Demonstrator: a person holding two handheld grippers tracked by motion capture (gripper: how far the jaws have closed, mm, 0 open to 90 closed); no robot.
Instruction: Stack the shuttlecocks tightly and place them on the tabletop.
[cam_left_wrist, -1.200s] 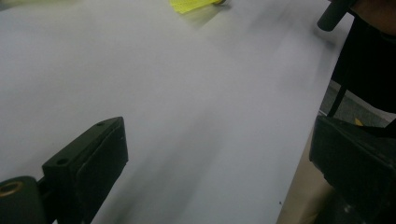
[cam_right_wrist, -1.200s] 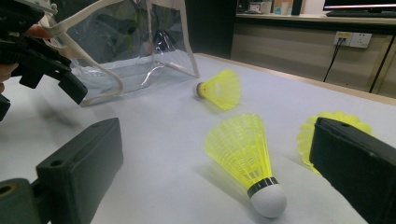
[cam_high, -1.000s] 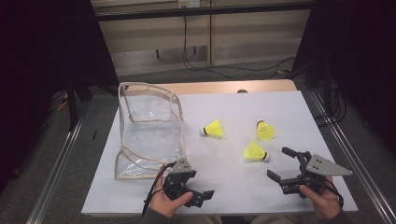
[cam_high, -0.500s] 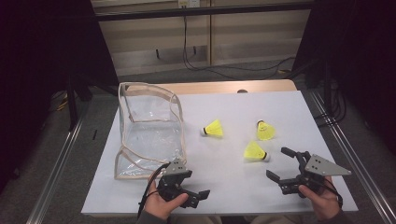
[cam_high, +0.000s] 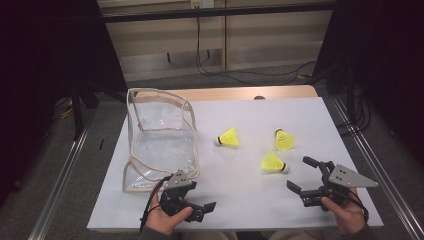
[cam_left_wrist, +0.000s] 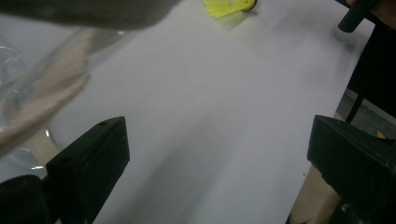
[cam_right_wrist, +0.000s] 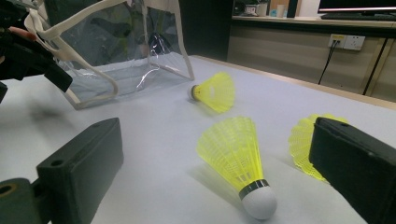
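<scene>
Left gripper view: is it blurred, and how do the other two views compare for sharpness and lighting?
Left gripper view: smeared, the clear bag and the shuttlecock soft. Right gripper view: sharp on the nearest shuttlecock, with soft shadows and reflections on the bag's plastic. High view: crisp, white tabletop evenly lit, surroundings dark.

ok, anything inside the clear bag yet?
No shuttlecock shows through the clear bag; its walls look see-through, creases blur the bottom. All three yellow shuttlecocks lie outside on the table.
</scene>
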